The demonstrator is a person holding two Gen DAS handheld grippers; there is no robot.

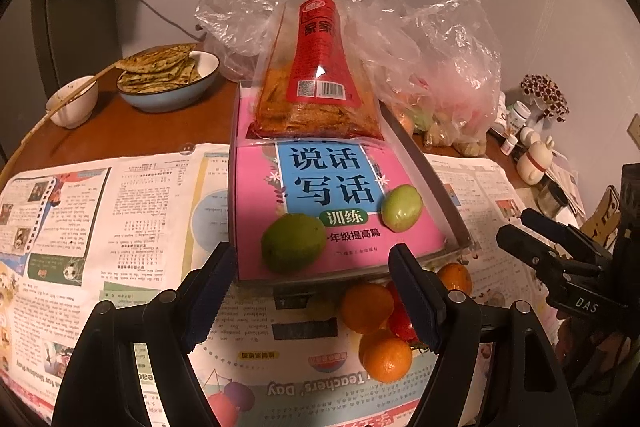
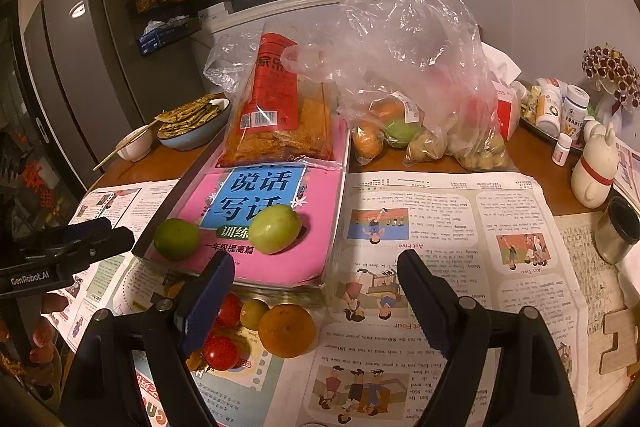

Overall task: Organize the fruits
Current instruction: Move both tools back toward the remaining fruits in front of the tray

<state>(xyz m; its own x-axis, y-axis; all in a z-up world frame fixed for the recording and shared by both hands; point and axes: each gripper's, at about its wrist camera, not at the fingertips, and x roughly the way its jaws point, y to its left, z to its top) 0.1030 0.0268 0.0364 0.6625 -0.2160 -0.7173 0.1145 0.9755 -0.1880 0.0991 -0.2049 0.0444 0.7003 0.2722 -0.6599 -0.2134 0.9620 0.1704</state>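
Note:
A metal tray [image 1: 436,195] holds a pink book with a red snack packet [image 1: 316,75] on its far end. On the book lie a green lime [image 1: 293,242] and a paler green fruit [image 1: 401,207]. In front of the tray, on newspaper, sit oranges [image 1: 366,307] and a red tomato [image 1: 402,321]. My left gripper [image 1: 314,259] stands open just short of the lime, empty. In the right wrist view my right gripper [image 2: 316,263] is open and empty, near the pale green fruit [image 2: 276,229], above an orange [image 2: 286,331] and tomatoes [image 2: 220,353].
A blue bowl of flatbreads [image 1: 168,75] and a small bowl with chopsticks [image 1: 74,103] stand at the back left. Plastic bags of produce [image 2: 420,107] fill the back. Bottles, a white figurine [image 2: 594,167] and a metal cup [image 2: 618,231] crowd the right. Newspaper [image 2: 440,227] covers the table.

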